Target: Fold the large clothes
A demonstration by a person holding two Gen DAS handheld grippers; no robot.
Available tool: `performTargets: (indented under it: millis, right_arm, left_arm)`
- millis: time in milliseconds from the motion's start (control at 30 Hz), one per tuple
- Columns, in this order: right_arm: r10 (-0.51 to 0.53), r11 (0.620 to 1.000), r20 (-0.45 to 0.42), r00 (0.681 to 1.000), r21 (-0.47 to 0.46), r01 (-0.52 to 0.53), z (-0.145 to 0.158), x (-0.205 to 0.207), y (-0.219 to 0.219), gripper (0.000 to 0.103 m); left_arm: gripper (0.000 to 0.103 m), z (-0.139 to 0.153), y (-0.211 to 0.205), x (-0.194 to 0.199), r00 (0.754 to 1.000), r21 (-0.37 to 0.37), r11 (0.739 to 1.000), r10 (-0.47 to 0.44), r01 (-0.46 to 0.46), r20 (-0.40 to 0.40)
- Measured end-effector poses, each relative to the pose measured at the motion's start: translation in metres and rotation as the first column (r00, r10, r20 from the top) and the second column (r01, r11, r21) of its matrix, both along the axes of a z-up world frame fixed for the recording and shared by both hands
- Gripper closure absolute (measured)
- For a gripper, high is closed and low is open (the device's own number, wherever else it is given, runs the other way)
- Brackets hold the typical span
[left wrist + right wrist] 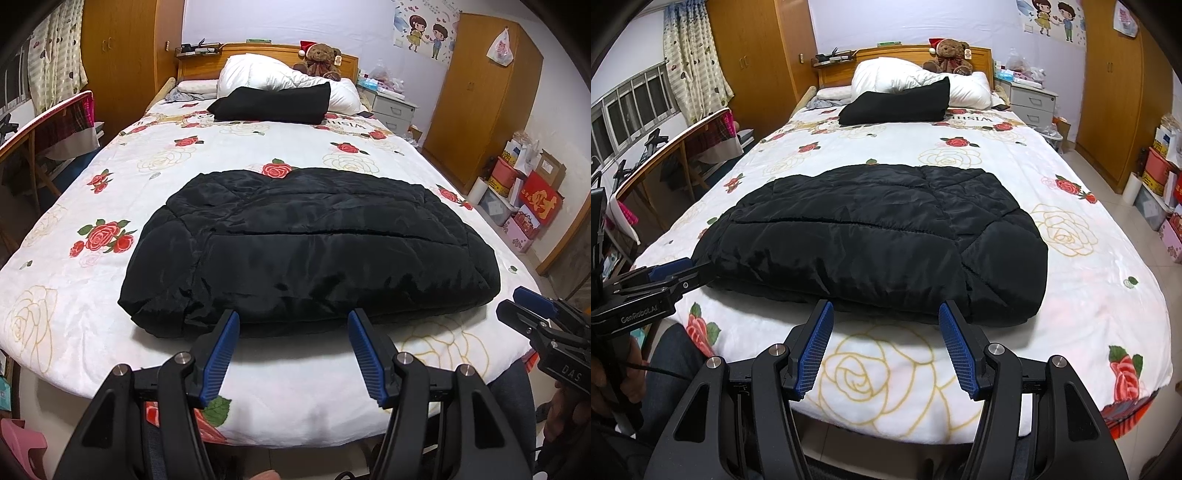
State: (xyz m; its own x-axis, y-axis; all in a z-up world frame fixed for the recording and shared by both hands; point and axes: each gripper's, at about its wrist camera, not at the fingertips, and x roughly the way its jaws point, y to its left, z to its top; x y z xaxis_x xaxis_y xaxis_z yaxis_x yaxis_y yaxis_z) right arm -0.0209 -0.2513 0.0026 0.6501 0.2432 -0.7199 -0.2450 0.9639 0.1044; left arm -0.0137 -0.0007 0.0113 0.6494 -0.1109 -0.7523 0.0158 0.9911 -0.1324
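Observation:
A black quilted jacket [306, 247] lies folded into a thick flat bundle on the rose-print bedspread [155, 155], near the bed's foot. My left gripper [293, 321] hovers just in front of the jacket's near edge, open, with nothing between its blue pads. In the right wrist view the same jacket [871, 240] lies ahead, and my right gripper [886, 312] stands open before its near edge, also empty. Each gripper shows in the other's view: the right gripper [524, 306] at the jacket's right corner, the left gripper [665, 275] at its left corner.
A second folded black garment [273, 101] rests near the white pillows [266, 74] and a teddy bear [321, 57] at the headboard. A desk [40, 129] stands left of the bed; boxes [524, 199], a nightstand and a wardrobe stand to the right.

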Motion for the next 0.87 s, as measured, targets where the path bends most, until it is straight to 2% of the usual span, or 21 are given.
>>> performTargets:
  millis: [200, 400, 867]
  right_arm:
    - [-0.001, 1.000, -0.003, 1.000, -0.001, 0.001, 0.0006, 0.0002, -0.0004, 0.043]
    - [-0.002, 1.000, -0.004, 1.000, -0.001, 0.002, 0.0009, -0.0001, -0.0007, 0.043]
    - [-0.007, 1.000, -0.002, 1.000, -0.001, 0.007, 0.0023, -0.0007, -0.0006, 0.043]
  left_arm:
    - [0.039, -0.0008, -0.0052, -0.0005, 1.000, 0.016, 1.000, -0.008, 0.008, -0.004]
    - [0.034, 0.0004, -0.0061, -0.0009, 1.000, 0.014, 1.000, -0.009, 0.009, 0.002]
    - [0.034, -0.0023, -0.0043, 0.0004, 1.000, 0.015, 1.000, 0.013, -0.013, -0.006]
